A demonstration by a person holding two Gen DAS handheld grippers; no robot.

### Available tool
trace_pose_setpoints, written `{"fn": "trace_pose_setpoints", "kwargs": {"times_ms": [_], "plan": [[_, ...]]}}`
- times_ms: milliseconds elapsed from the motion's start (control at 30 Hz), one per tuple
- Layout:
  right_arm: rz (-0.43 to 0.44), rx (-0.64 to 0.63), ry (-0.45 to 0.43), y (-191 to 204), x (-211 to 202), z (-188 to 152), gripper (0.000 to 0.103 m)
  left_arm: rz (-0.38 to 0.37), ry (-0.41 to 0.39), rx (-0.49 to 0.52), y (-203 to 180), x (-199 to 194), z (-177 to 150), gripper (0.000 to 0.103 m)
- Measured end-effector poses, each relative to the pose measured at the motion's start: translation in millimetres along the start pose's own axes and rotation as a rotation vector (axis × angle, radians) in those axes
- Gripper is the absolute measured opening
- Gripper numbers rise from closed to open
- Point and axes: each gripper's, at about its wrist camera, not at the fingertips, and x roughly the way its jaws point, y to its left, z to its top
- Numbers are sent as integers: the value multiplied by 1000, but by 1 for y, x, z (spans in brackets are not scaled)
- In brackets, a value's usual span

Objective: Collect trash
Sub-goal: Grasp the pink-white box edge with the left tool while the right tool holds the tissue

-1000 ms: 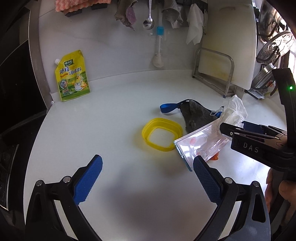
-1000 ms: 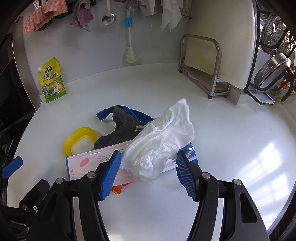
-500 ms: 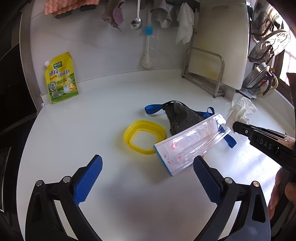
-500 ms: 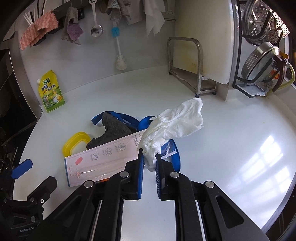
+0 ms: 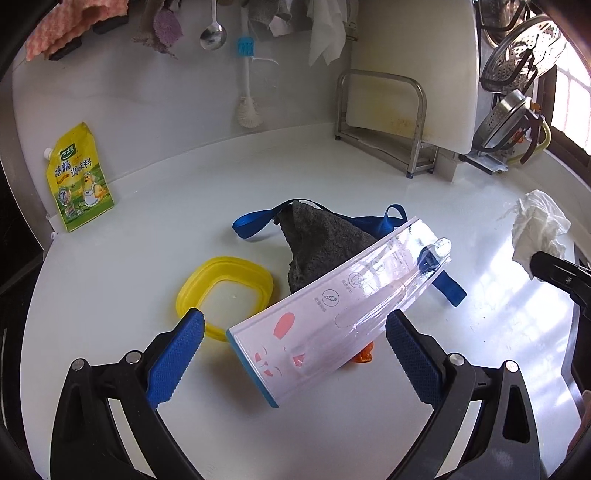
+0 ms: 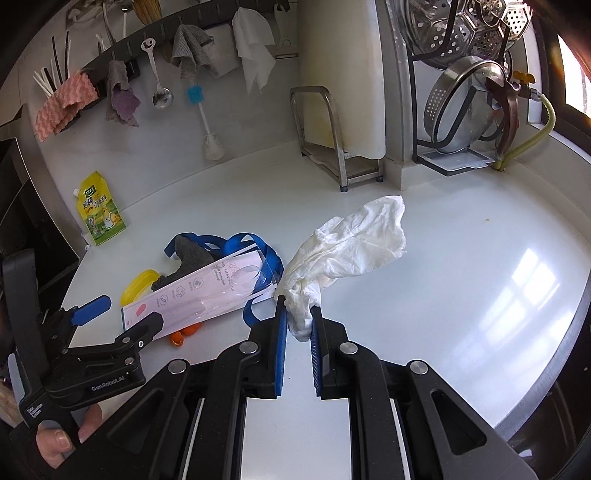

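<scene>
My right gripper (image 6: 298,317) is shut on a crumpled white tissue (image 6: 354,243), which hangs above the white counter (image 6: 461,295). In the left wrist view the tissue (image 5: 539,229) and the right gripper (image 5: 541,260) sit at the far right. My left gripper (image 5: 293,354) is open, and the near end of a clear plastic package (image 5: 332,314) with pink print lies between its fingers, untouched. A small orange scrap (image 5: 364,356) peeks out from under the package. Behind the package lie a grey cloth (image 5: 321,243) with a blue strap (image 5: 255,221) and a yellow lid ring (image 5: 225,291).
A yellow seasoning pouch (image 5: 79,177) leans on the back wall at left. A cutting board in a metal rack (image 5: 384,110) and steamer baskets (image 6: 480,33) stand at back right. Cloths, a spoon (image 6: 162,96) and a brush hang on the wall. The counter's edge (image 6: 554,369) curves at right.
My right gripper closed on the tissue and carried it up and to the right, off the package. My left gripper moved forward until the package end lay between its fingers.
</scene>
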Motion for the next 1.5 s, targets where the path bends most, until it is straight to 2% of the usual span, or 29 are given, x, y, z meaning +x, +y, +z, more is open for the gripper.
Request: {"fn": "trace_pose_setpoints", "kwargs": {"times_ms": [67, 167, 400, 667, 767, 833, 900, 1100, 1233, 1400, 1500], "plan": [[11, 5, 2, -2, 1, -2, 11, -18, 18, 7, 0, 6, 2, 97], [29, 10, 5, -5, 3, -4, 11, -87, 58, -13, 4, 14, 3, 97], [49, 22, -4, -8, 2, -4, 11, -36, 77, 23, -4, 24, 4, 97], [55, 24, -1, -9, 3, -4, 11, -25, 93, 36, -8, 31, 8, 96], [53, 22, 1, -9, 3, -4, 11, -54, 101, 33, -9, 30, 6, 81], [53, 24, 3, -9, 4, -5, 11, -52, 91, 33, -10, 26, 4, 76], [52, 24, 4, -9, 5, -5, 11, -71, 87, 25, -9, 22, 2, 67], [57, 19, 4, -7, 4, -5, 11, -92, 58, 7, -6, 7, 0, 53], [60, 15, 1, -5, 3, -6, 11, -97, 35, -2, -4, -5, -4, 47], [65, 14, -1, -4, 0, -7, 11, -113, 34, -24, 1, -16, -7, 22], [69, 6, -5, 0, -2, -8, 11, -106, 24, -31, 3, -20, -10, 19]]}}
